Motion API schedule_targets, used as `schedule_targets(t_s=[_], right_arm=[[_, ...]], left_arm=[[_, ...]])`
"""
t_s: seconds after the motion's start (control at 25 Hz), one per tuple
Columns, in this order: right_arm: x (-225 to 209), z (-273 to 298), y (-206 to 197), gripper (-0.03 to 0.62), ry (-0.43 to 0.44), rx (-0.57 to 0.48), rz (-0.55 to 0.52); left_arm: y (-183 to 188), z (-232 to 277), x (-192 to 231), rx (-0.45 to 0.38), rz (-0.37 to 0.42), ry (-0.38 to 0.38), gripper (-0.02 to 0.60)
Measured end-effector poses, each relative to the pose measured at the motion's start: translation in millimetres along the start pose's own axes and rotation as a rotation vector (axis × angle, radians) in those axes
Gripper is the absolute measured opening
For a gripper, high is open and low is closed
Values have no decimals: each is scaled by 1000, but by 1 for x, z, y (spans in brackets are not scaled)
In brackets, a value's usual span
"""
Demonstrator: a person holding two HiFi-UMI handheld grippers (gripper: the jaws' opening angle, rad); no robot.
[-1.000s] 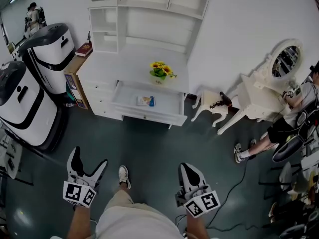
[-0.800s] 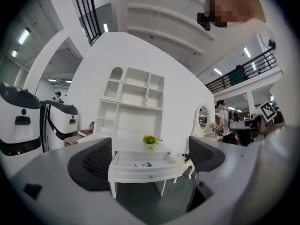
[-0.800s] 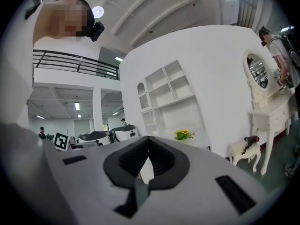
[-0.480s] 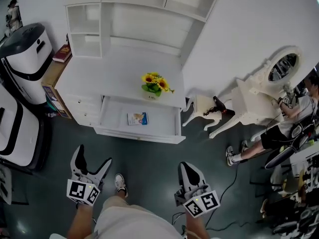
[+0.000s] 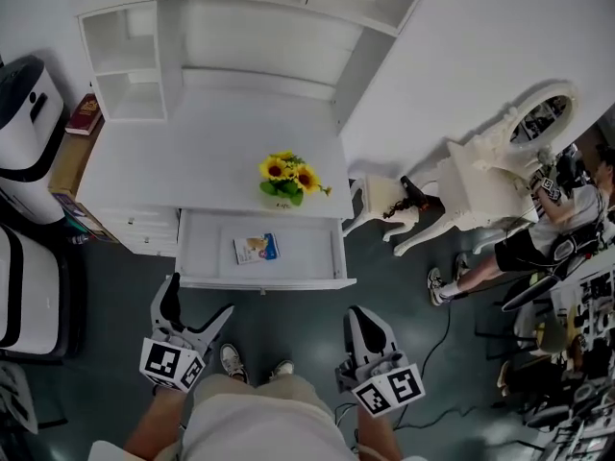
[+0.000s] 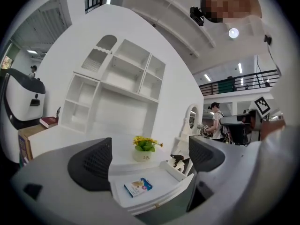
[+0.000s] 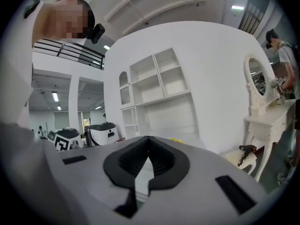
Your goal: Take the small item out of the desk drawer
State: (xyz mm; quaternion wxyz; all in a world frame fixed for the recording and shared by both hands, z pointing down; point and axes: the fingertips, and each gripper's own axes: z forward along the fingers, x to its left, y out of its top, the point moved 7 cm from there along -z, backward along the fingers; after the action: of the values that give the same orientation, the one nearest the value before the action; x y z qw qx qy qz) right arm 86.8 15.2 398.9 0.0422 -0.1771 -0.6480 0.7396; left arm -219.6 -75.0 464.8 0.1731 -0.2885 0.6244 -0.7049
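Observation:
The white desk drawer [image 5: 192,257] stands pulled out below the desktop. A small flat packet [image 5: 256,248] with blue and orange print lies inside it, near the middle. My left gripper [image 5: 199,303] hovers just in front of the drawer's front edge, jaws wide open and empty. In the left gripper view the packet [image 6: 139,187] sits in the drawer [image 6: 172,178] between and beyond the two black pads [image 6: 91,164]. My right gripper [image 5: 363,329] hangs lower right of the drawer, jaws closed with nothing in them. Its black pads [image 7: 131,161] meet in the right gripper view.
A pot of yellow flowers [image 5: 286,179] stands on the desktop [image 5: 192,152] just behind the drawer. White shelving [image 5: 125,56] rises at the back. A white dressing table [image 5: 490,176] and stool stand right, with a seated person [image 5: 538,229]. White machines [image 5: 24,113] line the left.
I have stepped closer to the desk: the drawer has slid down the head view towards both grippers. The left gripper has come up near the drawer's front edge. Jaw states are unchanged.

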Motion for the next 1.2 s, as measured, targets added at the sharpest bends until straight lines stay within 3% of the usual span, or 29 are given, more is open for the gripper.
schedule_targets(t_s=[0.2, 0.72, 0.88, 1.2], right_arm=[[-30, 18, 5, 11, -28, -16, 8], [-126, 96, 22, 11, 86, -20, 25], [-140, 111, 15, 11, 111, 7, 50], [-153, 112, 5, 11, 66, 58, 54]], left_arm=[[-4, 44, -5, 22, 19, -51, 495], [-9, 140, -1, 97, 83, 14, 494], [-28, 164, 10, 185, 138, 2, 494], [-110, 214, 37, 446, 263, -154, 494]])
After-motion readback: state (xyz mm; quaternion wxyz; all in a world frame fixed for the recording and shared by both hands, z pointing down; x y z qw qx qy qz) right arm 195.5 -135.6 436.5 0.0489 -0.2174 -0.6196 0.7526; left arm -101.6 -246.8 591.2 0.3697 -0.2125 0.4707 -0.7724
